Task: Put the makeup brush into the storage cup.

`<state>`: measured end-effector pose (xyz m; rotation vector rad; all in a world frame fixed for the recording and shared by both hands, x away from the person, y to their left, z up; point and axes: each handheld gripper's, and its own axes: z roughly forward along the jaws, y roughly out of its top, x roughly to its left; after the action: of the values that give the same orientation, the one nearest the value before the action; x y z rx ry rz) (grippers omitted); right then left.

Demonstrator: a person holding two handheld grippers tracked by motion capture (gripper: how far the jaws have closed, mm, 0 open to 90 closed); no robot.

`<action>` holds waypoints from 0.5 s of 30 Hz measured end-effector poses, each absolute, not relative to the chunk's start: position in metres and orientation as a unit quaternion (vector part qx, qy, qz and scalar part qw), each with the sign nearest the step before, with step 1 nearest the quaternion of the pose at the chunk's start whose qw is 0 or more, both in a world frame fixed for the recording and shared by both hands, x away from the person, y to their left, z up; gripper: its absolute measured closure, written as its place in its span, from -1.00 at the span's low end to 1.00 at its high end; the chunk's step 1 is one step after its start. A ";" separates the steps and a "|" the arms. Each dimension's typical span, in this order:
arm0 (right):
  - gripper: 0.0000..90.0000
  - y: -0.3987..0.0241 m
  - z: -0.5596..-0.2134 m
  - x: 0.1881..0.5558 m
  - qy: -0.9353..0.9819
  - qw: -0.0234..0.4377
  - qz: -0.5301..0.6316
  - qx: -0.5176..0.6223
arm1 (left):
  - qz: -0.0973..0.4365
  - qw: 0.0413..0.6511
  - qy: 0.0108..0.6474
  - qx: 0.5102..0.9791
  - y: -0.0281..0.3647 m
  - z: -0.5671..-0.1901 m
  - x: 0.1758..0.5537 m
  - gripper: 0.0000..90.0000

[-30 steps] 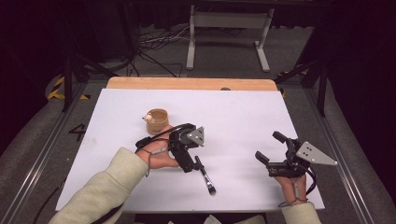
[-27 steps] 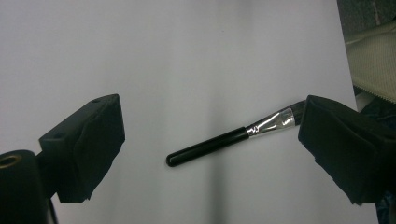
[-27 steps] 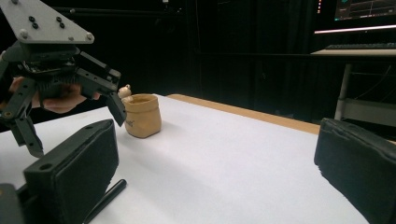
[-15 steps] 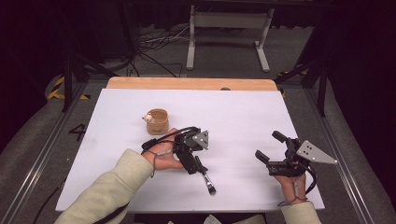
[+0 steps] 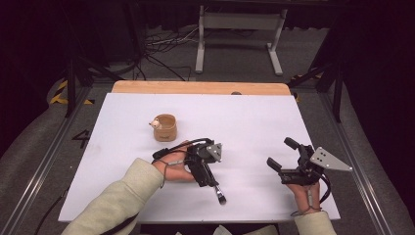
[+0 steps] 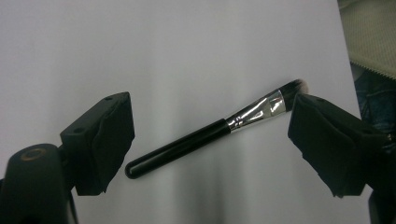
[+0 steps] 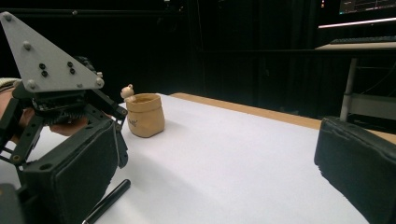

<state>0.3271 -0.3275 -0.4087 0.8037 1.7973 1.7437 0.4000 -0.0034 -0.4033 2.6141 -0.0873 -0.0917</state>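
Brush [image 6: 212, 131] is what I'm going for here, a makeup brush lying flat on the white table [image 5: 254, 122], near the front edge. Glossy black handle with a rounded butt end, then a shiny silver ferrule, then a short dark tuft that goes pale at the tip. In the left gripper view it lies slantwise between my jaws, butt end near one pad, bristle end right up against the other; I can't tell if that pad is actually touching it. My left gripper [image 5: 209, 180] is down low over it, pointing toward me and down, jaws spread with the brush in the gap, and they've just been closing in a bit, not clamped on it yet. From the high view the bristle end [image 5: 221, 198] pokes out past the gripper toward the table's front edge.

My right gripper [image 5: 281, 156] is off to the right, well apart from the brush, jaws wide apart with nothing in them, held just above the table.

Farther back there's a little tan cup [image 5: 165, 127] with a tiny animal figure on its rim, standing upright behind my left hand [image 5: 171, 166].
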 end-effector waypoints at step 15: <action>-0.99 -0.326 -0.410 0.330 0.666 0.244 0.637 0.302 | -0.047 0.216 -0.035 0.975 -0.009 -0.416 0.401 -0.62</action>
<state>0.3295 -0.3261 -0.4097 0.8254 1.8200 1.7397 0.4009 -0.0093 -0.4161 2.7023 -0.0981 -0.1289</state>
